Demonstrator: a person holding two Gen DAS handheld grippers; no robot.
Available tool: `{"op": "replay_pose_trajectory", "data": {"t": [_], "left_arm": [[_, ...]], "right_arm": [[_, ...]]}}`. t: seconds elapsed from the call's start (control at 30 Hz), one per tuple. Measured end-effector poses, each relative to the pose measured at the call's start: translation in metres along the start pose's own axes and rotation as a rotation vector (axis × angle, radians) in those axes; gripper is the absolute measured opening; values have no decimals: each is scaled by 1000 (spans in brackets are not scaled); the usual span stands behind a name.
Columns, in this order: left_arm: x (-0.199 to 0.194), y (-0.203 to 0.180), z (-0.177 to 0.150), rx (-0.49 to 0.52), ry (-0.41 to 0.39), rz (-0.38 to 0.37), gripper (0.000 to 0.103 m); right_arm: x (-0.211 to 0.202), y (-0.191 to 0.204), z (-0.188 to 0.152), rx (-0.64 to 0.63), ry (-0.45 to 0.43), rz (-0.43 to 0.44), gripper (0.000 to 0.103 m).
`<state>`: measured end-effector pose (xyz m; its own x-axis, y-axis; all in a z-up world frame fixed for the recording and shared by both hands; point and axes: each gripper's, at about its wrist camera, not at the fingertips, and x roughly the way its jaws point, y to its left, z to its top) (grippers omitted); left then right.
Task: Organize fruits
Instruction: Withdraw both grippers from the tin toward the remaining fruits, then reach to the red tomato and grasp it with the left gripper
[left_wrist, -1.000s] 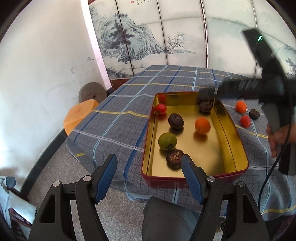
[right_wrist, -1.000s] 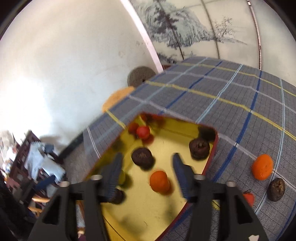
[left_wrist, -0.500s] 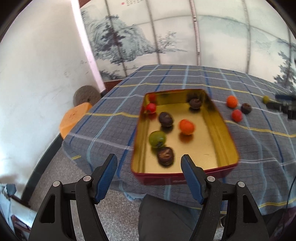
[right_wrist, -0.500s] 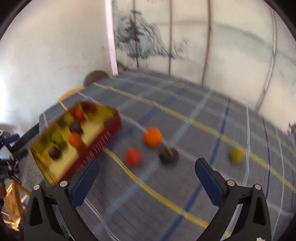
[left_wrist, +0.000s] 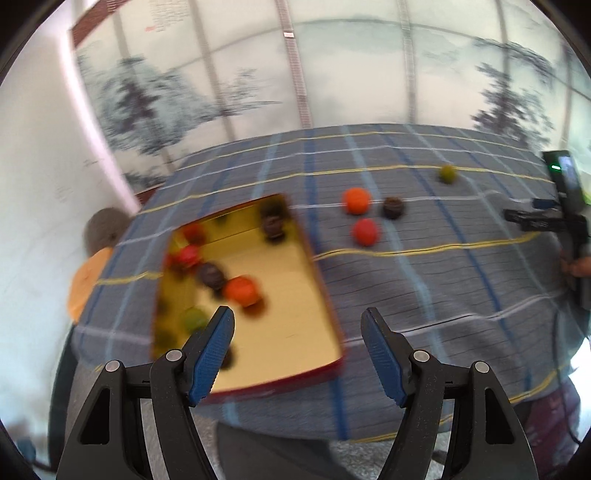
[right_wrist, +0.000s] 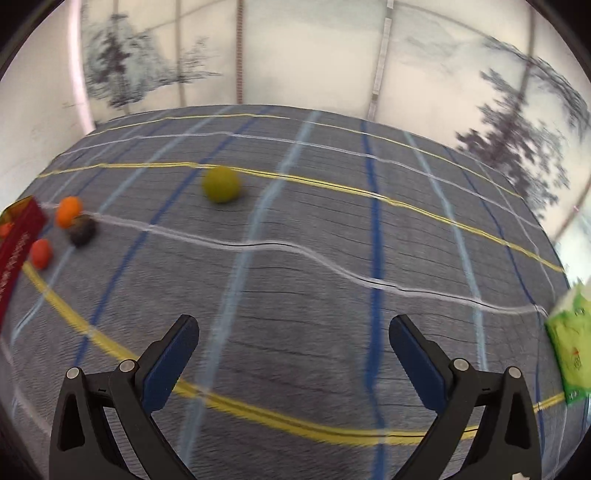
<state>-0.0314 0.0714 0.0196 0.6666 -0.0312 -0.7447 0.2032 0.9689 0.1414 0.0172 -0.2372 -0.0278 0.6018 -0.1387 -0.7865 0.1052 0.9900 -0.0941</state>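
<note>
A home room, judging by a table under a grey checked cloth (right_wrist: 295, 258), a painted folding screen (left_wrist: 258, 74) of pines and hills behind, a white wall (left_wrist: 37, 166), a round orange stool (left_wrist: 85, 284) alongside.

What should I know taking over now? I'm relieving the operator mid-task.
Left tongs: open, empty, hovering by the tin tray.
Right tongs: open, empty, over bare tablecloth.
Done: several fruits lie in the tray; the blur prevents an exact count.
Left on the cloth: orange fruit, red fruit, dark fruit in a cluster, and green fruit apart, ahead of the right tongs.
</note>
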Motion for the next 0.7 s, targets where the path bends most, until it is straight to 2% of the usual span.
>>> {"op": "replay_pose_trajectory", "data": {"t": [0.07,0.13,0.23,0.4,0.67,0.7], "left_arm": [[9,-10,12,21,20,-44,71],[20,-18,24,26,40,-88,70],[44,-27,47,7,78,-144,65],[100,-41,77,-13,155,-138,60],[161,-42,91,-39,231,-92,53],[165,-44,93,-39,226,-114,53]], "right_arm": [[6,-10,-2,43,20,5,102],[14,-18,-5,91,62,87,103],[12,-22,-7,92,33,155,103],[9,-26,-8,101,20,191,103],[6,-26,-10,112,14,208,103],[6,-26,-10,112,14,209,103]]}}
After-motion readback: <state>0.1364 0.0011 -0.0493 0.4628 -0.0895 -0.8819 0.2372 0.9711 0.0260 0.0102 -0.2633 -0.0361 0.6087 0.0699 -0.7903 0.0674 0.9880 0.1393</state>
